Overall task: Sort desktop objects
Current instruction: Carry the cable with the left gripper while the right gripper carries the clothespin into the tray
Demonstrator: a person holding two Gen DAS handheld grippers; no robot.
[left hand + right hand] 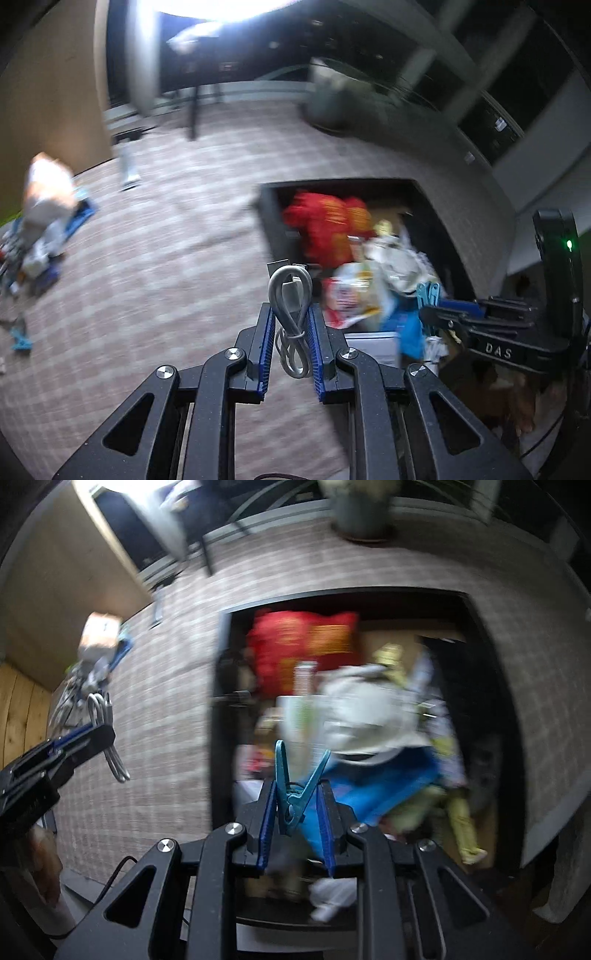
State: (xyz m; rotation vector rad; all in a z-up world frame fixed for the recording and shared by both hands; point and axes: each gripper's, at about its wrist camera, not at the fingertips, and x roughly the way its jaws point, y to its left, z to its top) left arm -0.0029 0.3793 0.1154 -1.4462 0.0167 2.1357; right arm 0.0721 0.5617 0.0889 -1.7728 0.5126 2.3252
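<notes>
My left gripper is shut on a coiled grey USB cable and holds it in the air beside the left edge of a dark bin. My right gripper is shut on a blue clothespin and holds it above the bin. The bin is full of clutter: red bags, a white hat, blue plastic. The right gripper shows at the right of the left wrist view; the left gripper with the cable shows at the left of the right wrist view.
The floor is checked carpet. A pile of loose objects lies on it at the far left. A grey planter stands beyond the bin. A wooden surface is at the left edge.
</notes>
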